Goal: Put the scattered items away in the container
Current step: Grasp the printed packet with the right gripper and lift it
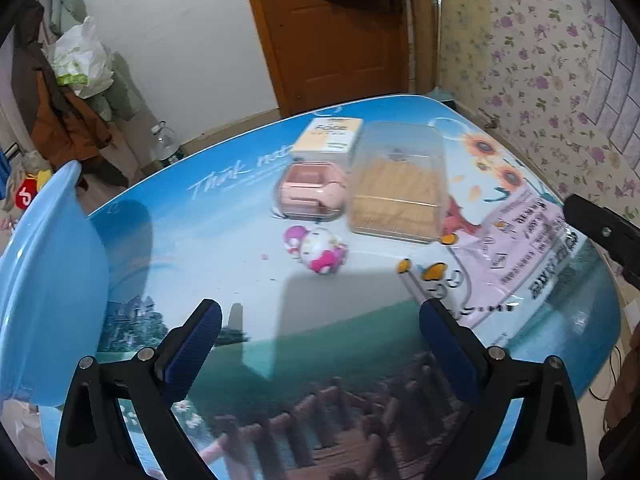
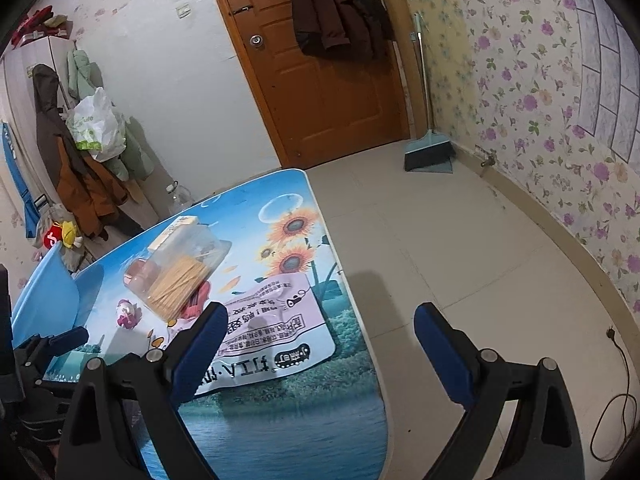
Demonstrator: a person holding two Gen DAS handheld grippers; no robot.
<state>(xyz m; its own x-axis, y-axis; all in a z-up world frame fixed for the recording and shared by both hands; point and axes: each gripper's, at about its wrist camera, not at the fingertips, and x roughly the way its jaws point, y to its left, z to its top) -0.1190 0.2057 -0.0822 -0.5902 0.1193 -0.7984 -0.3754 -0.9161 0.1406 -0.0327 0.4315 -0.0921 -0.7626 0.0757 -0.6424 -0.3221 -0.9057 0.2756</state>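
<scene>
On the picture-printed table (image 1: pixel 248 280) lie a pink-and-white kitty toy (image 1: pixel 317 249), a clear box of toothpicks (image 1: pixel 397 188), a small pink case (image 1: pixel 312 192), a cream carton (image 1: pixel 329 139) and a flat pink snack bag (image 1: pixel 520 248). A light blue tub (image 1: pixel 44 280) stands at the left edge. My left gripper (image 1: pixel 320 344) is open and empty, above the table short of the toy. My right gripper (image 2: pixel 318 344) is open and empty, over the table's right edge beside the snack bag (image 2: pixel 272 320). The toothpick box (image 2: pixel 180 280) and tub (image 2: pixel 44 304) also show in the right wrist view.
Beyond the table are a wooden door (image 2: pixel 320 80), a broom with dustpan (image 2: pixel 428 152), coats and a plastic bag (image 2: pixel 96 128) on a rack at left, and a cable (image 2: pixel 616 400) on the tiled floor. The other gripper's black frame (image 2: pixel 32 380) shows at lower left.
</scene>
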